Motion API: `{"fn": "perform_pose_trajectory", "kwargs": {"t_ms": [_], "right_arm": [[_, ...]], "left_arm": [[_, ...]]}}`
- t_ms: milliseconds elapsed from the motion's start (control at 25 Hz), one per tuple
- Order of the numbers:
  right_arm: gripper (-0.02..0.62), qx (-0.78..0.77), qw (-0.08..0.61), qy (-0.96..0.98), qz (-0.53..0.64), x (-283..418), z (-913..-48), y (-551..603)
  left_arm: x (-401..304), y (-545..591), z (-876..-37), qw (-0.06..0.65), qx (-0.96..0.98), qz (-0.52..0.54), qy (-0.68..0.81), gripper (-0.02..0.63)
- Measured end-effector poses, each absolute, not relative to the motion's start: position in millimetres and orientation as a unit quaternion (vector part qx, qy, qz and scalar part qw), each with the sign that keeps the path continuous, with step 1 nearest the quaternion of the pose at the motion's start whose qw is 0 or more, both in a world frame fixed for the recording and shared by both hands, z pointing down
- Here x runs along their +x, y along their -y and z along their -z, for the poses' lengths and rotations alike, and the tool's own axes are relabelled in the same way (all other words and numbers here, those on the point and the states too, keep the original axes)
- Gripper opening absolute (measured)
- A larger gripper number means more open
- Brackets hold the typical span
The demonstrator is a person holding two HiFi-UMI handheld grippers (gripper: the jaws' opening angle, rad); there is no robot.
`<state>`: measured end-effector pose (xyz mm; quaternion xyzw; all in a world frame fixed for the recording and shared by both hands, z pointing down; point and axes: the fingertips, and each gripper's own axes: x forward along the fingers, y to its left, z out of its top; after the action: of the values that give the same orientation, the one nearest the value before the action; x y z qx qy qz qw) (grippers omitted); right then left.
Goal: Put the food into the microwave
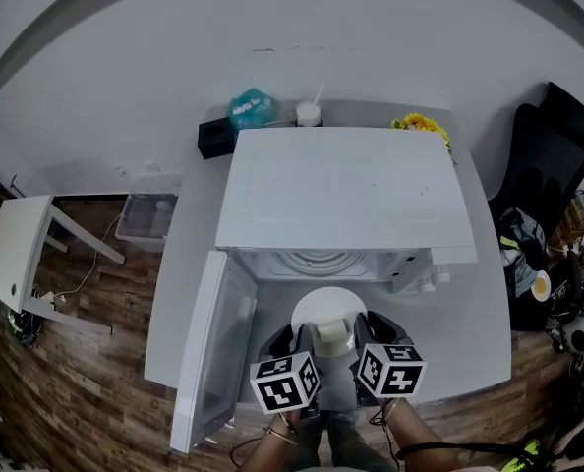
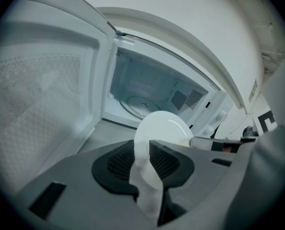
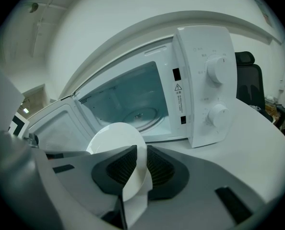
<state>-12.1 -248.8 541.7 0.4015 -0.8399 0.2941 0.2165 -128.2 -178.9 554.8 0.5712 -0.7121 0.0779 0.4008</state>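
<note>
Clamping the plate (image 1: 321,309) by its rim in left claw (image 2: 145,150) and right claw (image 3: 141,152), just before the open microwave (image 1: 341,200), to carry the food (image 1: 333,334) in level.

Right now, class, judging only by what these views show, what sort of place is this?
Probably an office or workroom, not a home kitchen: the open microwave stands on a plain grey table, with a black office chair beside it.

Left gripper (image 2: 145,153), right gripper (image 3: 138,163): grey moulded shells, black ribbed pads (image 2: 119,163). White cubes (image 1: 285,383), black square markers. Thin bracelet (image 1: 276,432) on left wrist; black cable (image 1: 439,449) at right.
</note>
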Motion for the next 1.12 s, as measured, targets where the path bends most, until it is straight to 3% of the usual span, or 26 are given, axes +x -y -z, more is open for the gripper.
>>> {"fn": "perform_pose_trajectory", "kwargs": {"t_ms": [1120], "right_arm": [[0.074,0.425,0.142,0.841,-0.304,-51,-543,319]], "left_arm": [[-178,263,-544,0.343,0.583,-0.056,0.735,0.100]]}}
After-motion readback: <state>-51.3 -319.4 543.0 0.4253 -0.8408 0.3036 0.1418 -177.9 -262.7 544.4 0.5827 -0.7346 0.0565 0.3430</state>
